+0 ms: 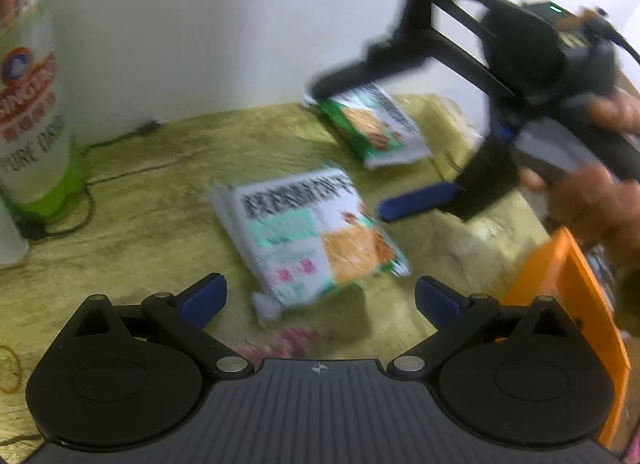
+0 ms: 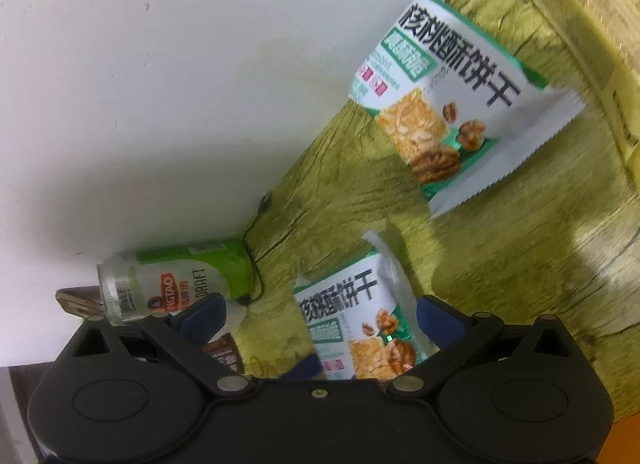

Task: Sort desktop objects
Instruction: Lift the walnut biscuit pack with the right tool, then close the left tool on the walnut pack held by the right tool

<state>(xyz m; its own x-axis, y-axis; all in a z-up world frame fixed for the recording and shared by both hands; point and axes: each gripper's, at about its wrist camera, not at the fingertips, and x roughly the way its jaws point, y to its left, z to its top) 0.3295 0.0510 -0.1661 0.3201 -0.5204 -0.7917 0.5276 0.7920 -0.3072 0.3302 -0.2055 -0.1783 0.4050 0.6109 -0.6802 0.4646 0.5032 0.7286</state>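
- Left claw: spread wide, gripping nothing, low in frame just short of the near biscuit packet at centre of the tabletop.
- Right claw: spread, empty, upper right over the far biscuit packet.
- Risk: both claws converge on neighbouring packets and could collide.
- Risk: slick, flat wrappers may slide from the pads.
- Risk: a wide swing could topple the beer can at left edge.

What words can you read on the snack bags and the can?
"核桃酥饼干" in big black letters on the far biscuit packet.
The same big letters, partly cut off, on the near biscuit packet.
"INGTAO" and "DRAFT", cut off, on the green and white can; in the left wrist view it reads "PURE DRA".
The small print on the packets and the can's barcode digits are too blurred to read.
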